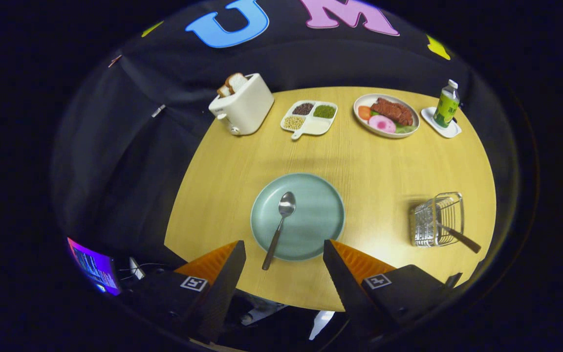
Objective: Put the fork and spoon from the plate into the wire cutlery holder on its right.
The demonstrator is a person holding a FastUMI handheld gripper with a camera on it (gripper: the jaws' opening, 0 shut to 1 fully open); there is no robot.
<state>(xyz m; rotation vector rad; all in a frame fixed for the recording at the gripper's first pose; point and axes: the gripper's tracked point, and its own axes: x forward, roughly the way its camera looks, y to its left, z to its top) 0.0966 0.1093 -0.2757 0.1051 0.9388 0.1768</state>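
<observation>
The holder [439,220] stands near the table's [223,176] right edge, a wire basket with one utensil already in it — a dark handle sticks out of it, slanting toward the near right corner. Its head is lost among the wires, so whether it is the fork cannot be told.

The plate [311,215] lies near the middle of the near edge, well apart from the holder, and carries the spoon [279,226]. The bowl of the spoon rests near the plate's centre; its handle runs back over the near rim and ends above the bare wood.

The gripper [284,254] hovers over the near edge with its fingers spread wide and nothing between them but the plate's near rim and the spoon's handle end. Neither finger touches anything.

Along the far edge stand four things. A toaster [245,105] with bread slices in its slots sits at the far left corner. Next comes a divided tray [309,119] with dark, green and pale grains in three sections, the fourth looks white. Then a dish [385,116] of meat, a pink slice, something orange and greens. At the far right — a bottle [446,104] upright on a small white tray [452,131].

Nothing lies between plate and holder.
</observation>
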